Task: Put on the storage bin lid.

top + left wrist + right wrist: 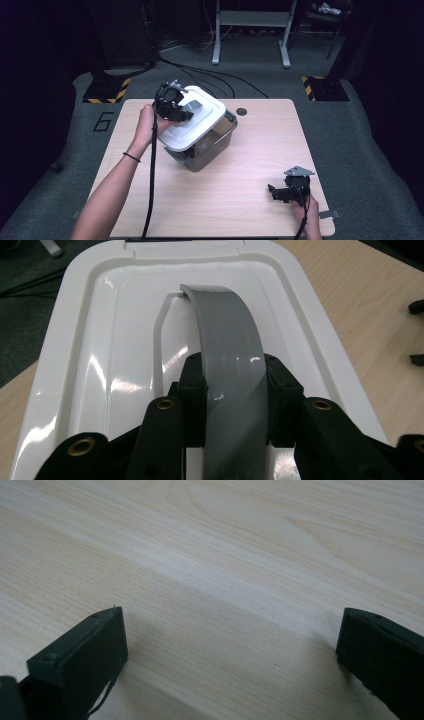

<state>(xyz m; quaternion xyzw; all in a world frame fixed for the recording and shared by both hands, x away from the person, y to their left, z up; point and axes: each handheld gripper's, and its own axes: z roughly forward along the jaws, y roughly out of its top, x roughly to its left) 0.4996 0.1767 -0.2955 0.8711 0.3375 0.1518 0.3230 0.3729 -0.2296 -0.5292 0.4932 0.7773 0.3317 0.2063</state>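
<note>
A clear plastic storage box (210, 145) with a white lid (200, 120) is tilted at the table's back left. A grey handle (230, 350) arches up from the lid (115, 340). My left gripper (175, 107) is shut on that handle, one jaw on each side of the grey strap, as the left gripper view shows (232, 390). My right gripper (274, 192) rests low over the wood near the table's front right corner, open, with nothing between its jaws (230, 650).
The light wooden table (250, 165) has a small dark round hole (241, 111) at its back edge. Cables and a metal stand (250, 30) lie on the floor beyond. Yellow-black striped bases (107, 90) flank the table's far corners.
</note>
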